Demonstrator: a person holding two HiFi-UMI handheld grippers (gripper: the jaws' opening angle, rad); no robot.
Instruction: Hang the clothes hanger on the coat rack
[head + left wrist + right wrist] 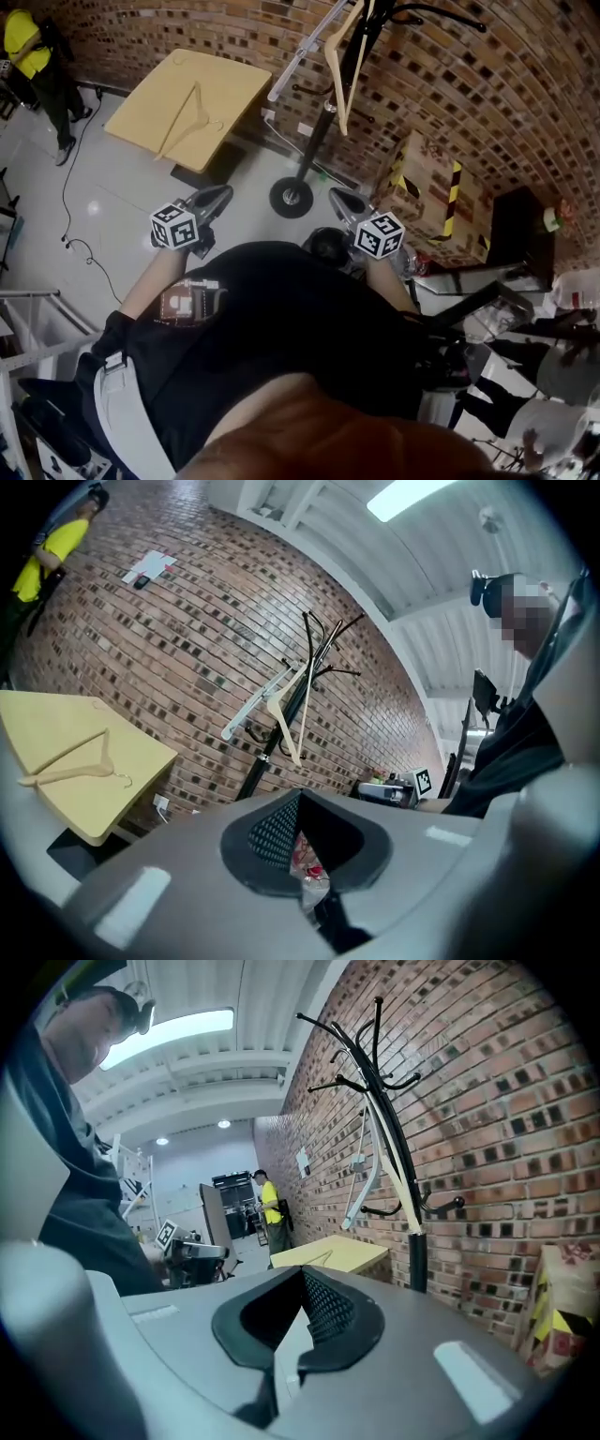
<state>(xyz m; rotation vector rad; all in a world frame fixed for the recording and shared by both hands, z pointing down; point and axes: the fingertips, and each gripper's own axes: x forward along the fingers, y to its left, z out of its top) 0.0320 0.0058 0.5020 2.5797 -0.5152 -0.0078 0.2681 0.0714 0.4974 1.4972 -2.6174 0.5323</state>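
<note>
While both sit near the person's torso, left gripper (pixel 214 199) and right gripper (pixel 345 202) are closed, empty. Wooden hanger (pixel 181 120) lies flat on yellow table (pixel 239 84); second hanger (pixel 346 84) hangs on coat rack (pixel 314 145).

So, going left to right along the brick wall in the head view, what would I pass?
First a person in yellow → yellow table → coat rack → taped cardboard box → black cabinet.
</note>
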